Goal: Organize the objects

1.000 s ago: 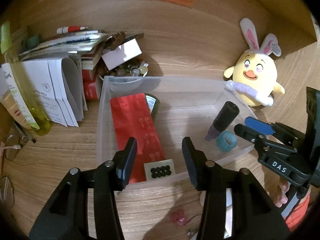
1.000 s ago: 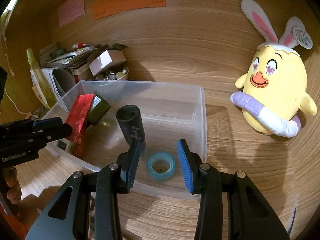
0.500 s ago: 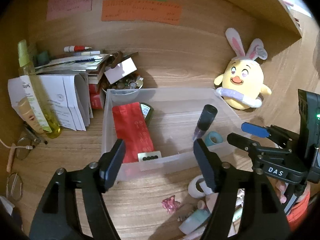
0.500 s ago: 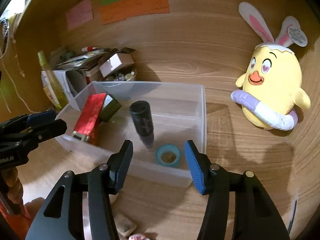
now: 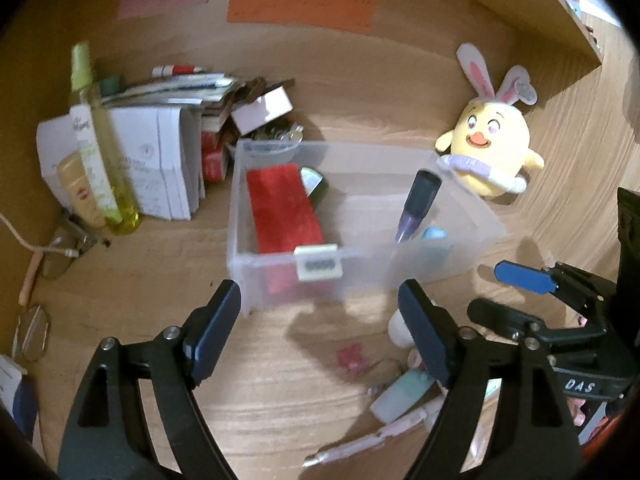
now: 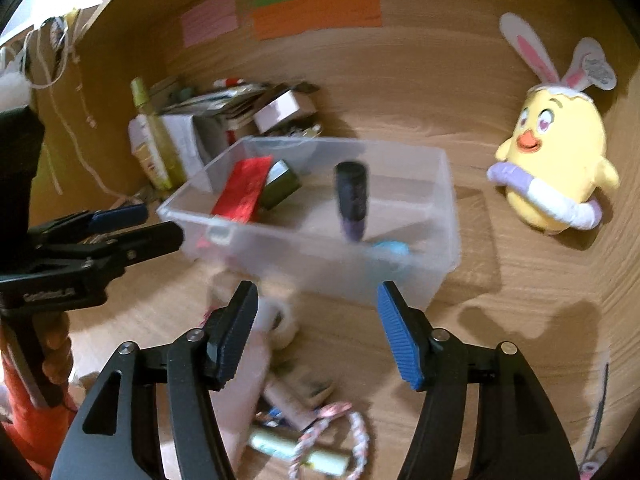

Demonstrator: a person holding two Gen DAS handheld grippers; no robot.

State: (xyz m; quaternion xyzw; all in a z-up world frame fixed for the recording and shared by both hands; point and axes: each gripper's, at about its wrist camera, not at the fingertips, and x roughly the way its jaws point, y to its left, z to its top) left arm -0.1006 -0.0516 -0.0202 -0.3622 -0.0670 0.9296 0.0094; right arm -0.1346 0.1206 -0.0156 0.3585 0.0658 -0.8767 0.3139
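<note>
A clear plastic bin (image 5: 288,272) (image 6: 448,208) sits on the wooden desk. In it lie a red packet (image 5: 280,208) (image 6: 244,188), a dark green box (image 6: 282,184), a black-capped purple tube (image 5: 418,200) (image 6: 351,200) leaning upright, and a teal tape roll (image 5: 434,234) (image 6: 390,248). My left gripper (image 5: 320,336) is open and empty, in front of the bin. My right gripper (image 6: 318,332) is open and empty, in front of the bin's near wall. Loose small items lie near both: a pink clip (image 5: 352,360), a white tape roll (image 6: 280,320), tubes (image 5: 400,396) and a braided cord (image 6: 340,432).
A yellow chick plush with bunny ears (image 5: 492,152) (image 6: 556,164) stands right of the bin. Papers, boxes and a yellow-green spray bottle (image 5: 100,140) crowd the back left. Glasses (image 5: 32,336) lie at the left. Coloured notes (image 5: 300,8) hang on the back wall.
Both grippers have pulled back from the bin and opened wider. The loose items in front of the bin have come into view. The bin's contents have not moved.
</note>
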